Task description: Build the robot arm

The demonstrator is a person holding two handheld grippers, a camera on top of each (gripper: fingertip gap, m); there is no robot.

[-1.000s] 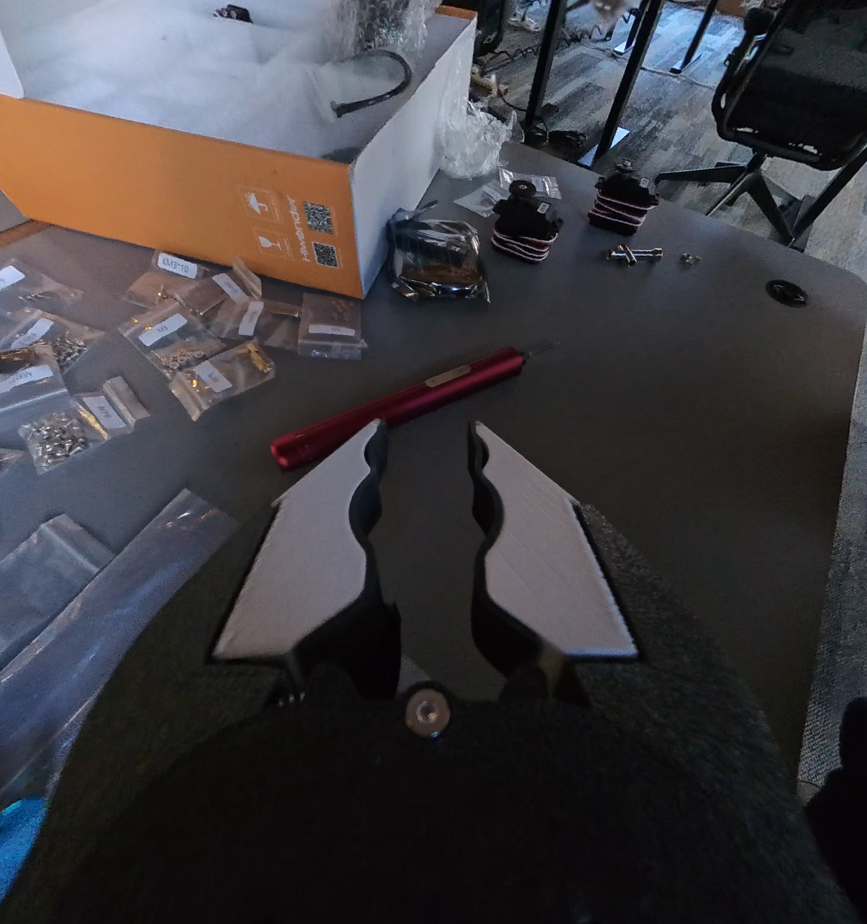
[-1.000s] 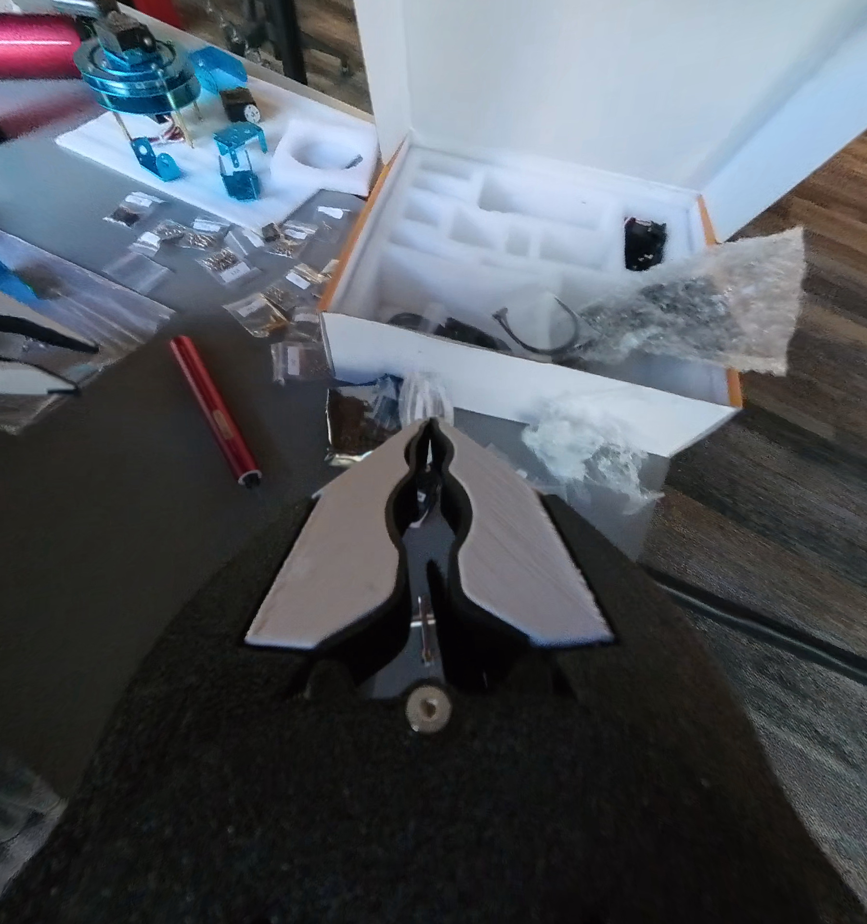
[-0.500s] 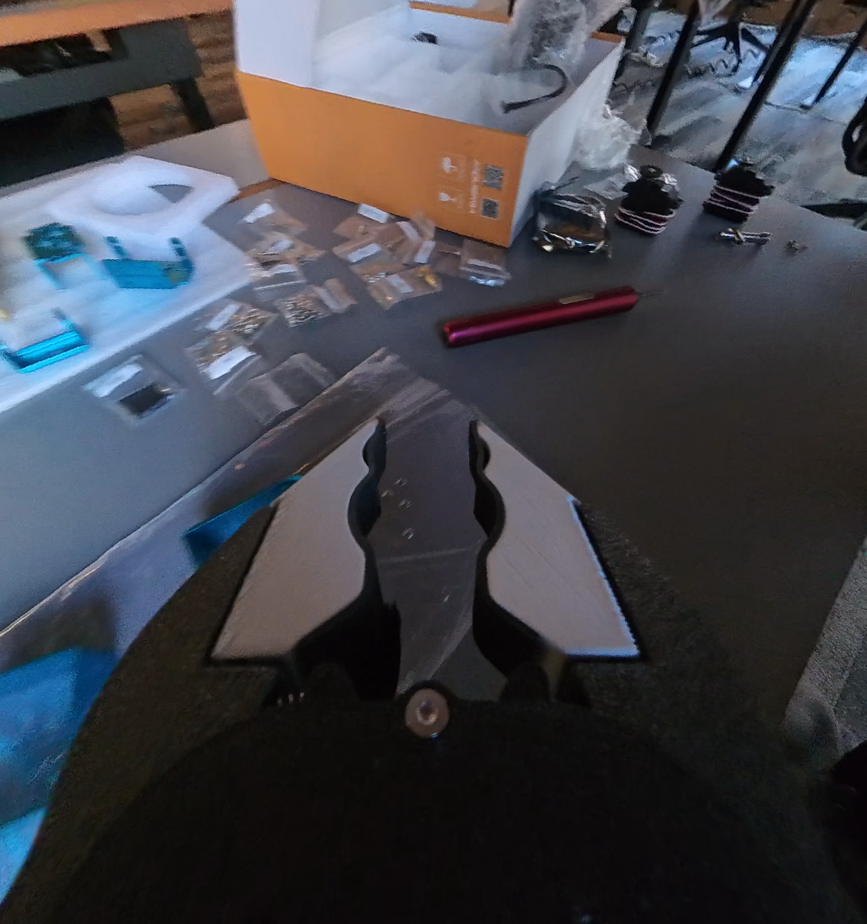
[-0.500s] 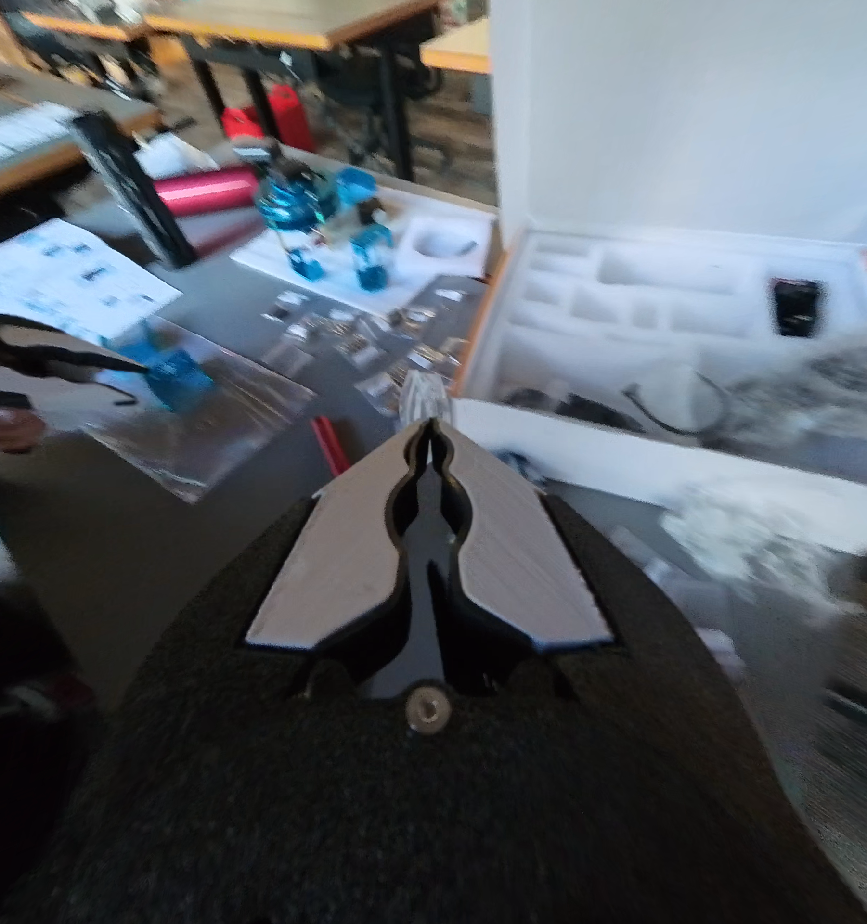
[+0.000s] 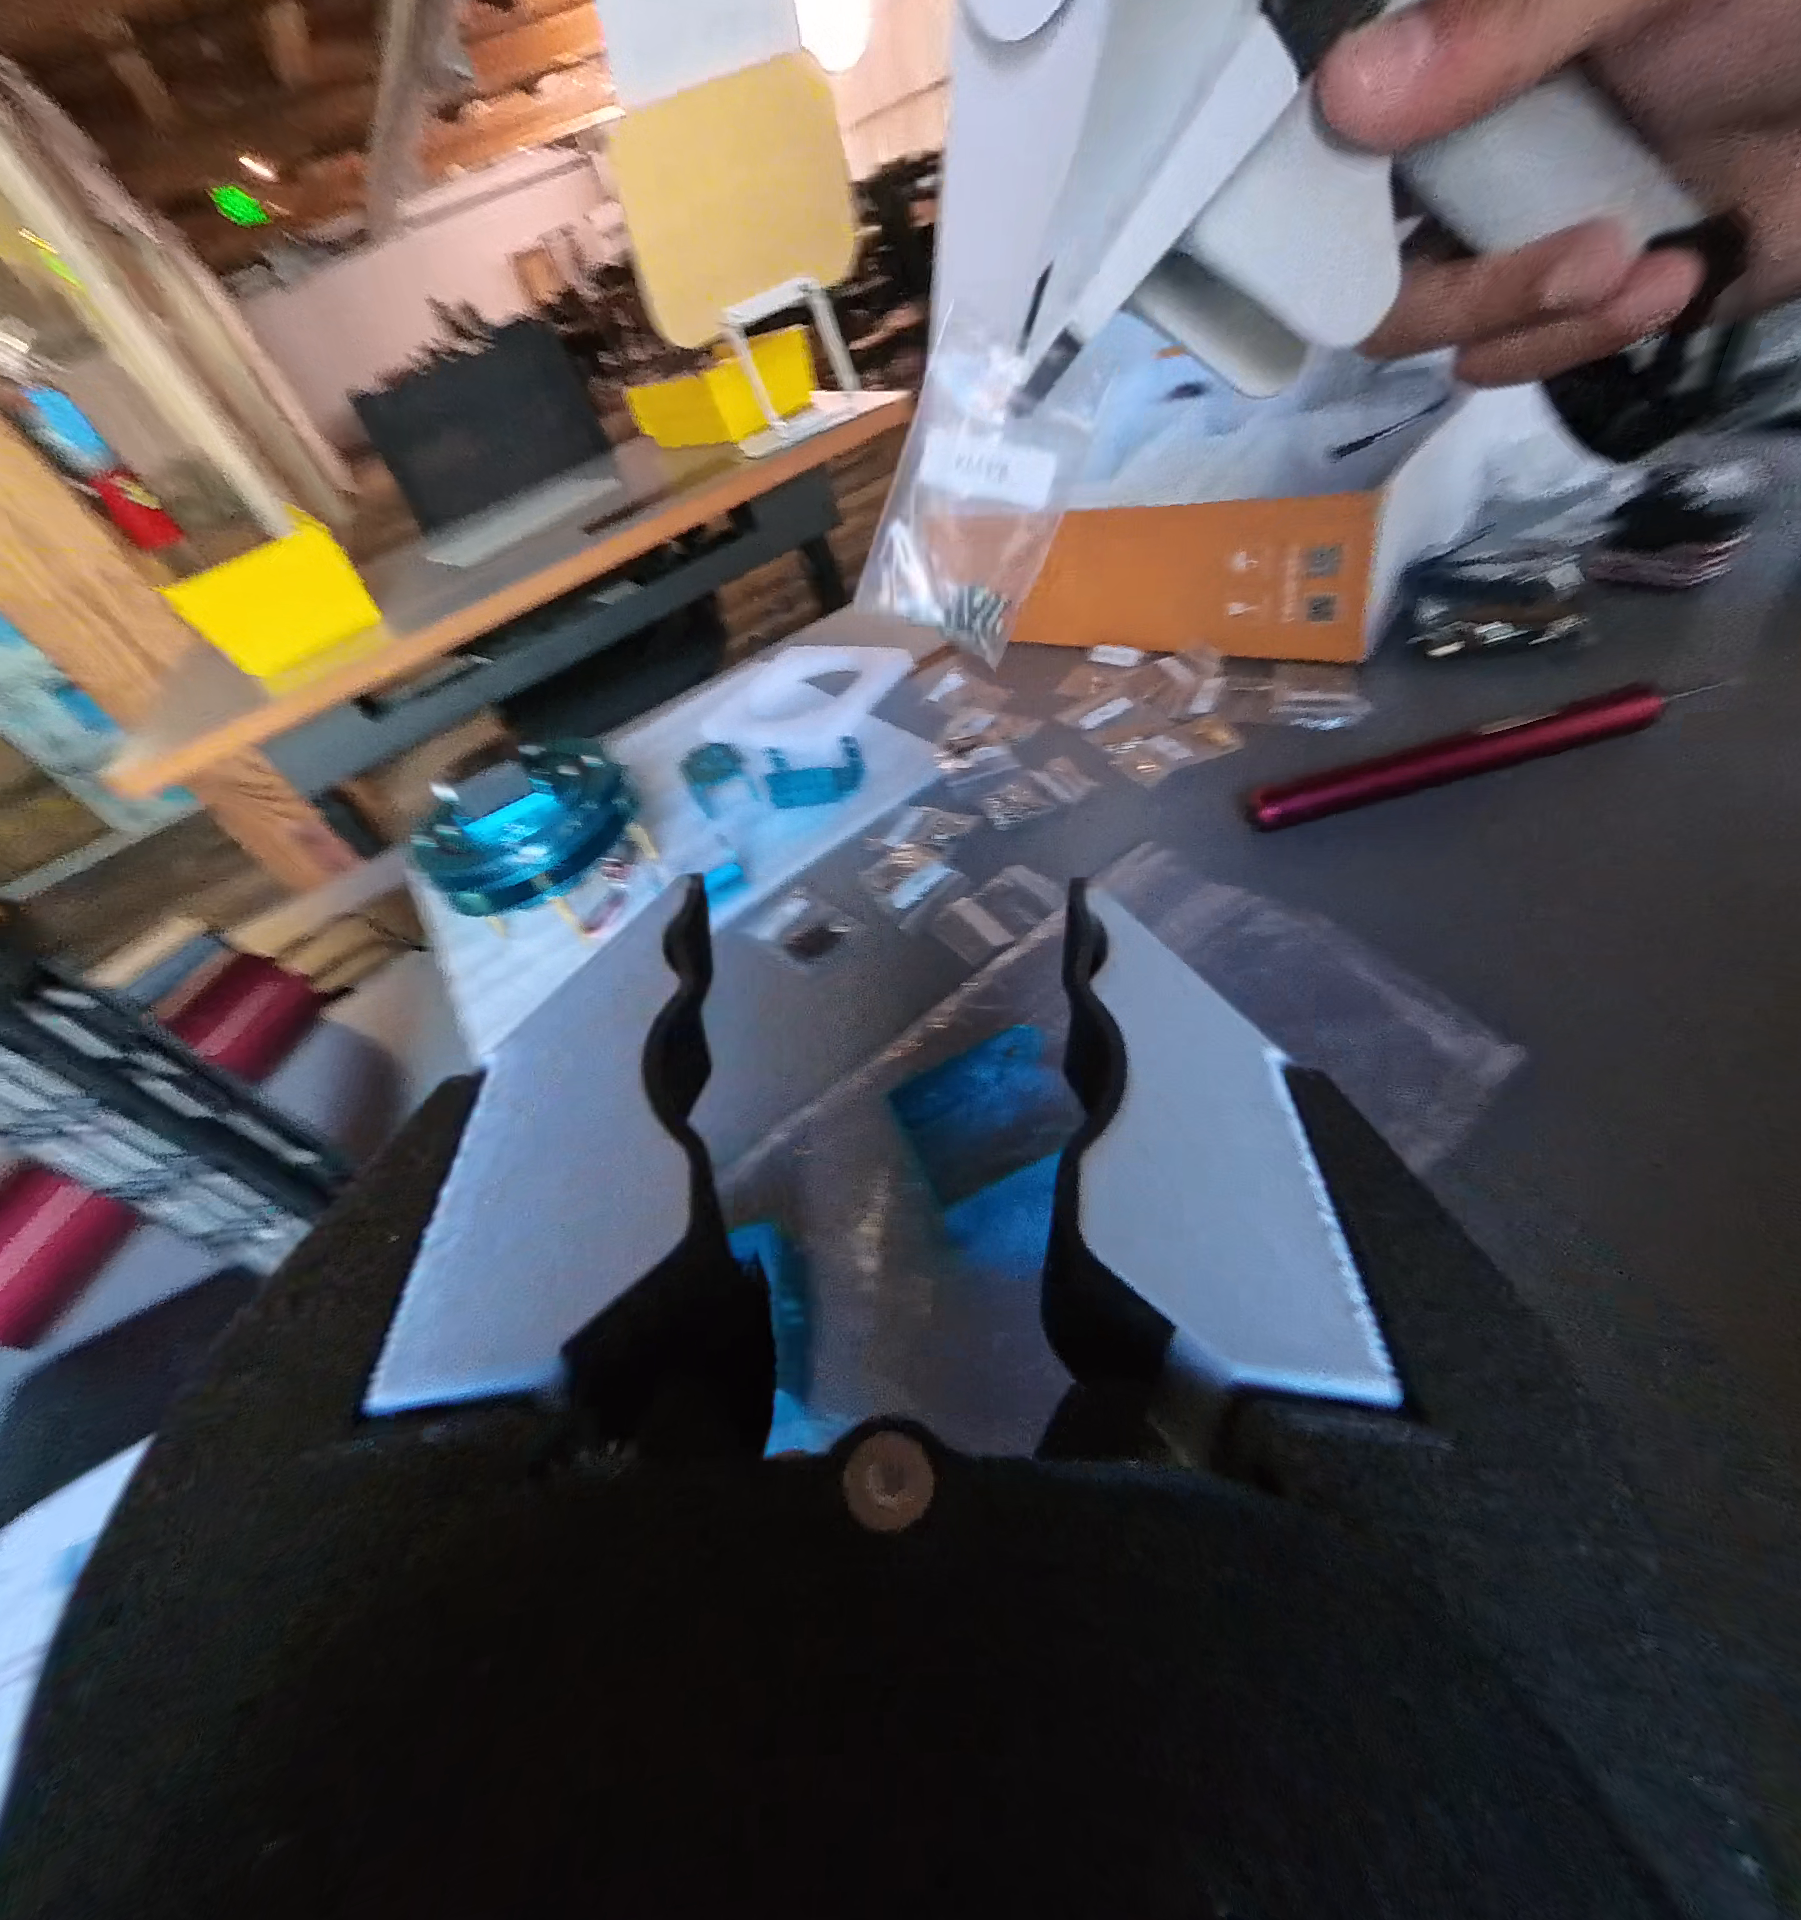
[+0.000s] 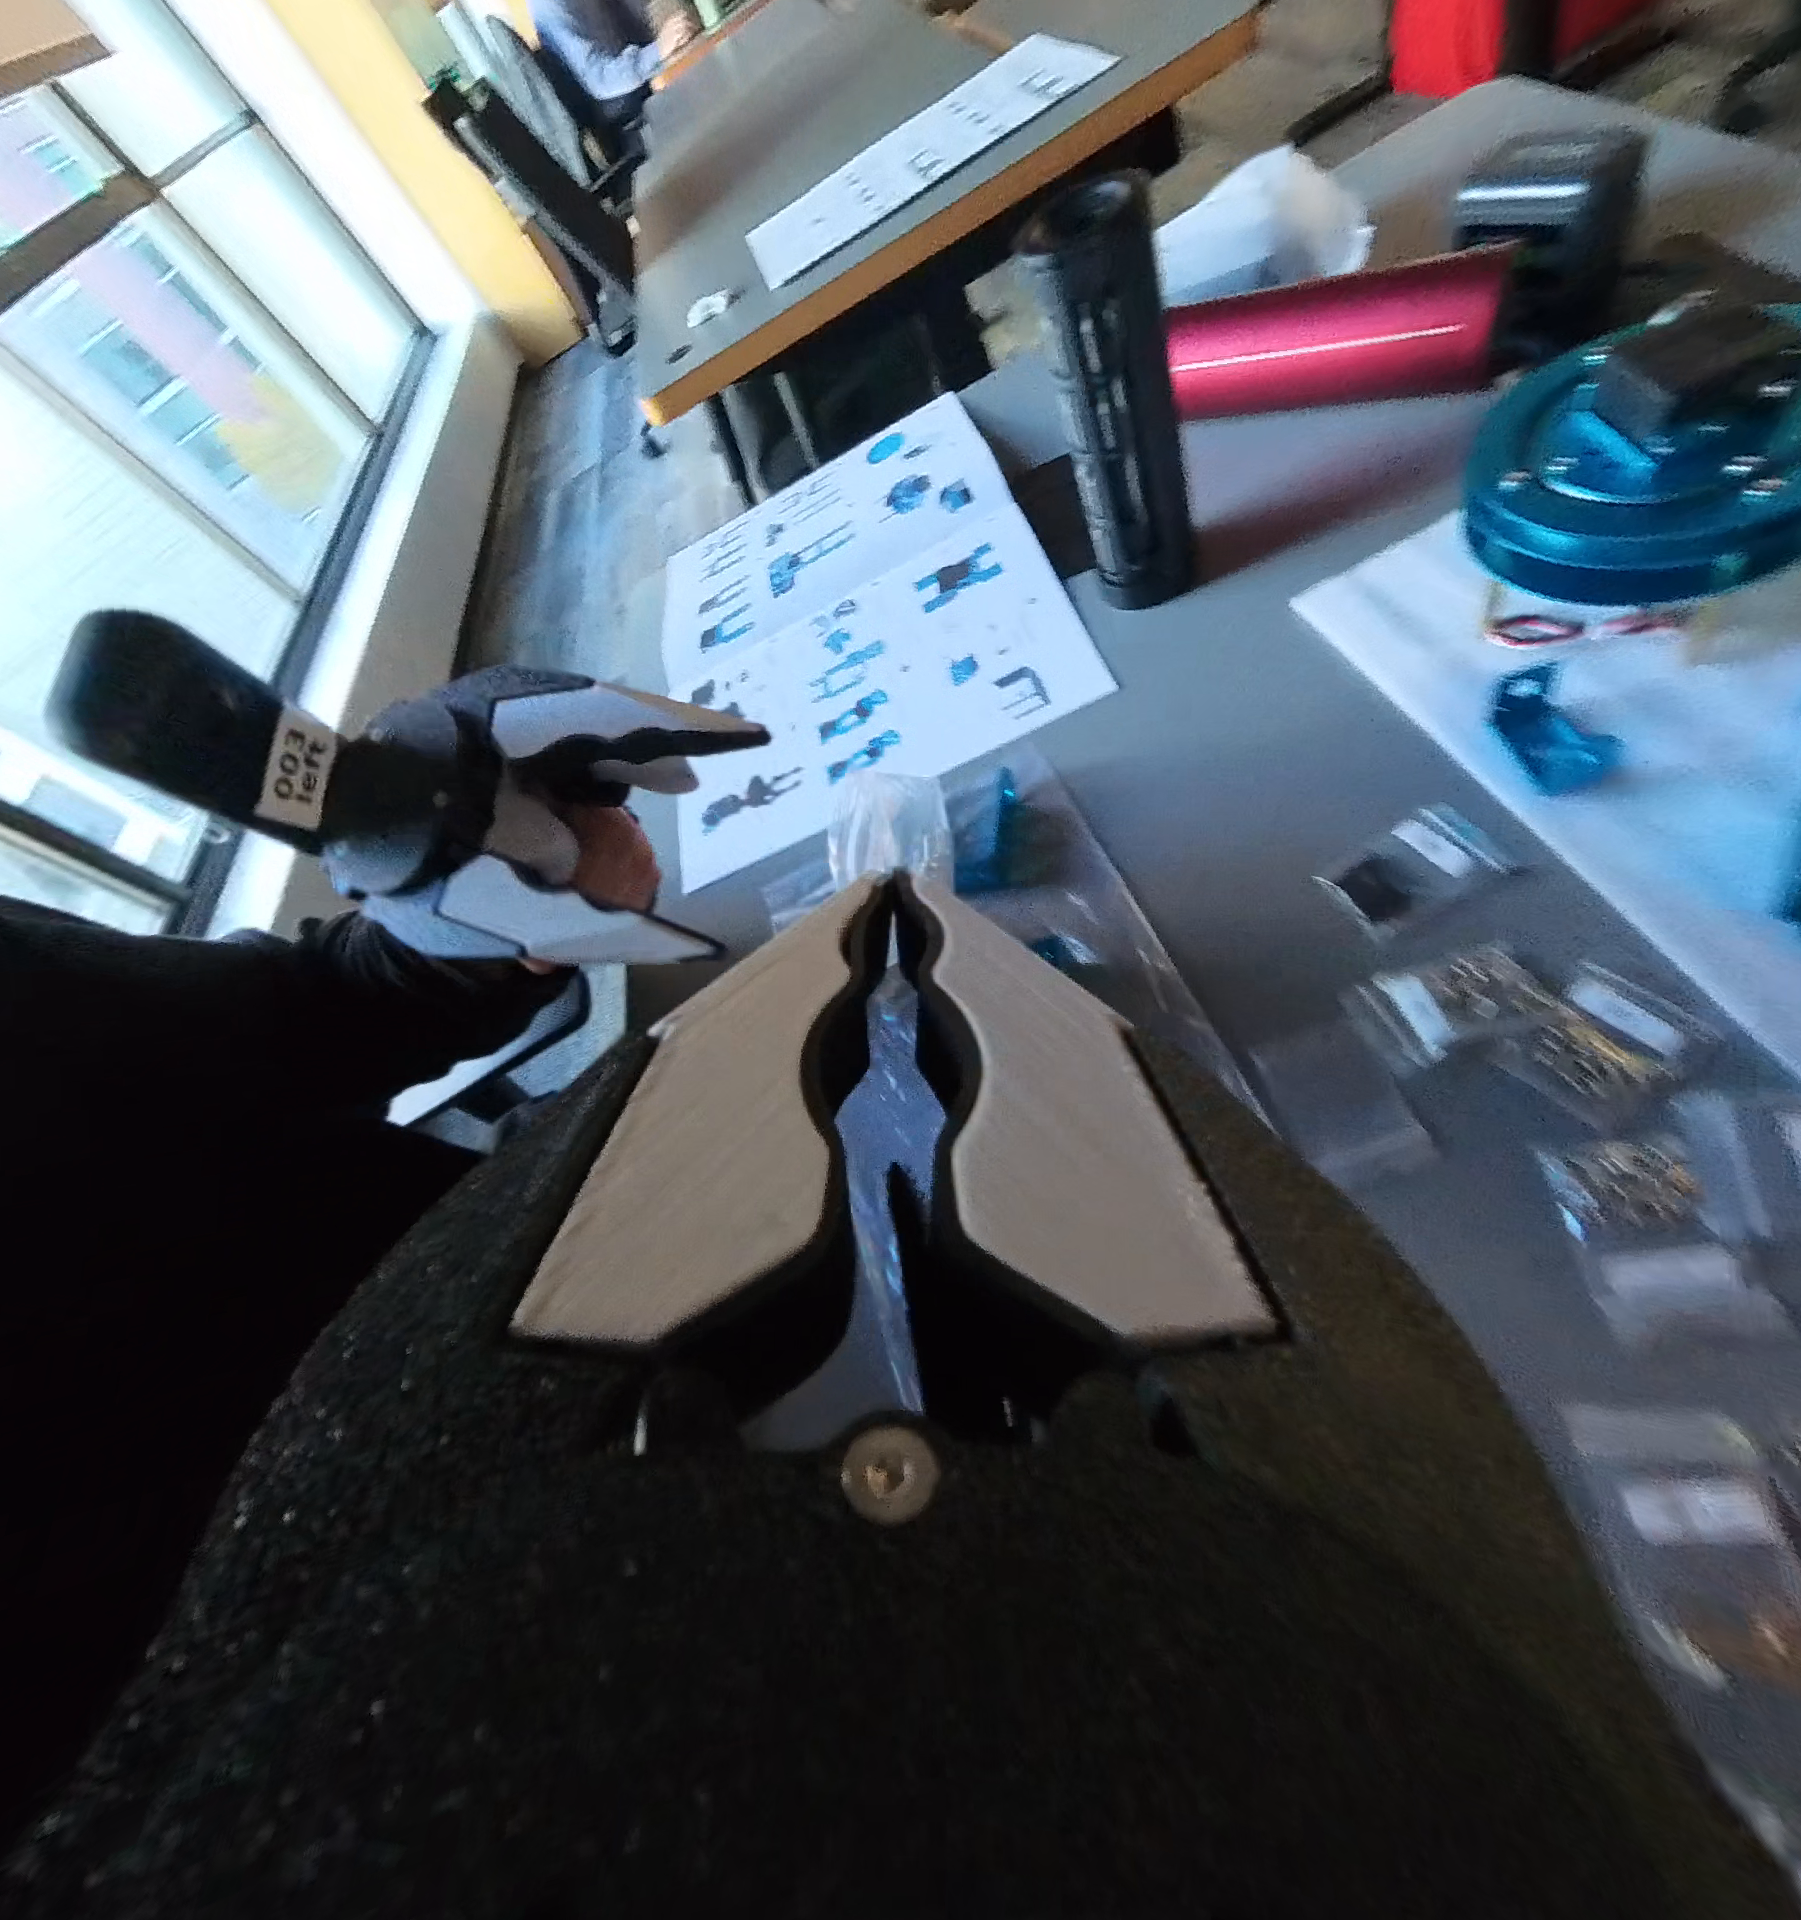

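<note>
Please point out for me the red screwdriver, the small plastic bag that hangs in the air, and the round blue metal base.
red screwdriver (image 5: 1447,756): left wrist view, middle of its barrel.
small plastic bag (image 5: 963,520): left wrist view, its clear middle.
round blue metal base (image 5: 522,831): left wrist view, its top disc.

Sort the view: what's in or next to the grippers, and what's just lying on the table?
In or by the grippers:
- right gripper, shut on the small clear bag of screws
- left gripper, open, nearest the large clear bag with blue parts

Lying about:
- red pen-shaped tool
- orange box
- small hardware bags
- blue round assembly
- printed sheet
</note>
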